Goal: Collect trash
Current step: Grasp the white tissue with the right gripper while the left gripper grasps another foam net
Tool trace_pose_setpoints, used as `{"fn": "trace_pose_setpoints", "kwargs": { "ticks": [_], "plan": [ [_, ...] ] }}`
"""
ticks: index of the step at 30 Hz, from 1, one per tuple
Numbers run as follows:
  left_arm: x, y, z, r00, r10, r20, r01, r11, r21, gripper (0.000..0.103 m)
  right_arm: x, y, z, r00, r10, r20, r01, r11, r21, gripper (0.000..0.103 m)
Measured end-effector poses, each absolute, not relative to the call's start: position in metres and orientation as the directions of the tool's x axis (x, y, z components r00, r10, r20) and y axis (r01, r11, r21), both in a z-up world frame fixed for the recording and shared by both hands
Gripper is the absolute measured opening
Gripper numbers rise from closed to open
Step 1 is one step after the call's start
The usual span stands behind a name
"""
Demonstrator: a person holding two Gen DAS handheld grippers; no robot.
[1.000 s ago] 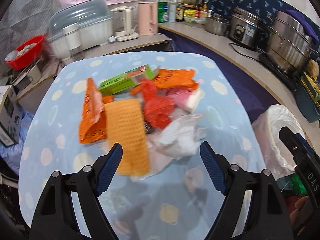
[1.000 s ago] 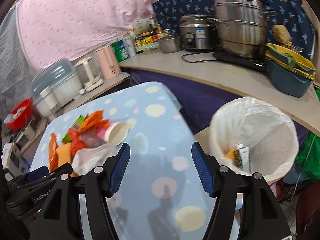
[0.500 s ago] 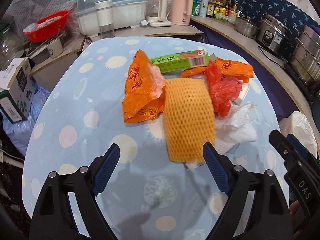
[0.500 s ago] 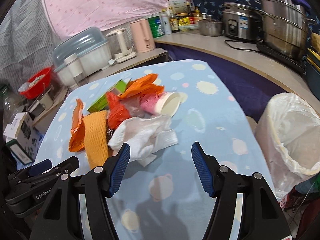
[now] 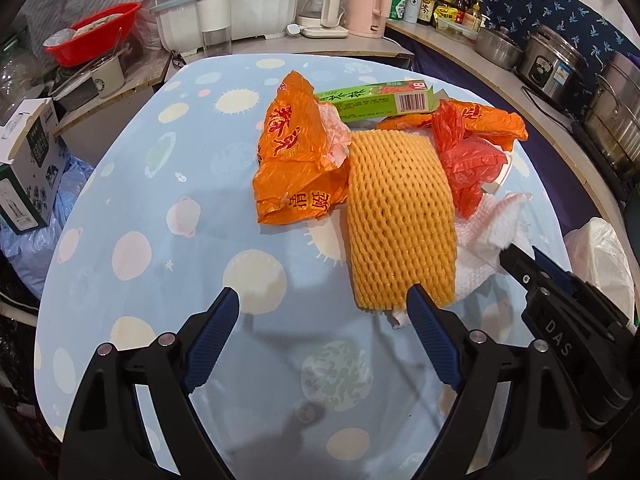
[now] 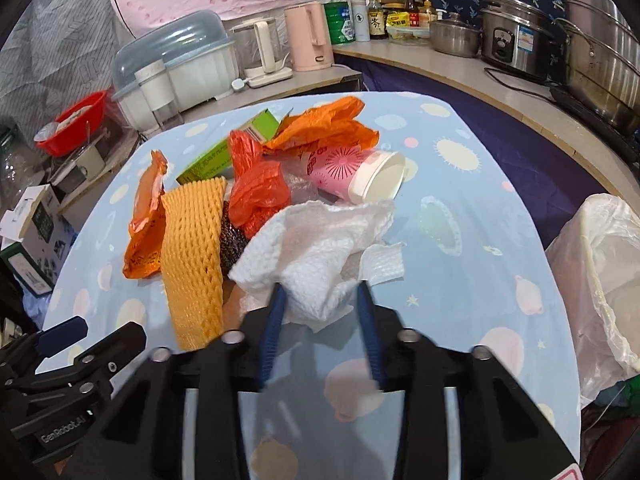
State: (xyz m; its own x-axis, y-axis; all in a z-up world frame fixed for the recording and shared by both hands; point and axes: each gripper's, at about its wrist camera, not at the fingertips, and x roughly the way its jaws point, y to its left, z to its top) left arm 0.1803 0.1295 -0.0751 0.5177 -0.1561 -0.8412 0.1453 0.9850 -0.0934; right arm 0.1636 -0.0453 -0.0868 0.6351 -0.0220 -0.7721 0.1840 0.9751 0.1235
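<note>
Right hand-held gripper (image 6: 320, 294) now closing on white paper towel (image 6: 316, 248), left hand-held gripper (image 5: 324, 308) spread, scourer (image 6: 233, 246) half hidden

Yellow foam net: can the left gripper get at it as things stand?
Probably yes. The left gripper is open, and the yellow foam net lies on top of the pile, its near end by the gripper's right finger. Nothing covers it; the right gripper is closing on the white paper towel beside it.

Black gripper (image 5: 322, 312), blue ribbed jaws, silver screws
</note>
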Motion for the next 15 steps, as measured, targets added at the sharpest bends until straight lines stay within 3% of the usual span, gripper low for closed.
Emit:
{"fn": "trace_pose_setpoints", "kwargs": {
  "ticks": [1,2,15],
  "plan": [
    [0.181,0.129,-0.076,0.515,-0.157,-0.843,0.146,0.985,-0.095,0.082,0.164,-0.046,-0.088,0.632,-0.02,-0.775,0.183,0.975,0.124,0.008],
    [0.182,0.129,-0.077,0.513,-0.16,-0.844,0.148,0.984,-0.097,0.082,0.162,-0.047,-0.088,0.631,-0.021,-0.776,0.187,0.974,0.126,0.007],
    [0.185,0.1,-0.079,0.48,-0.233,-0.846,0.206,0.967,-0.149,0.091,0.122,-0.087,-0.066,0.666,-0.047,-0.744,0.263,0.948,0.176,0.006]
  ]
}}
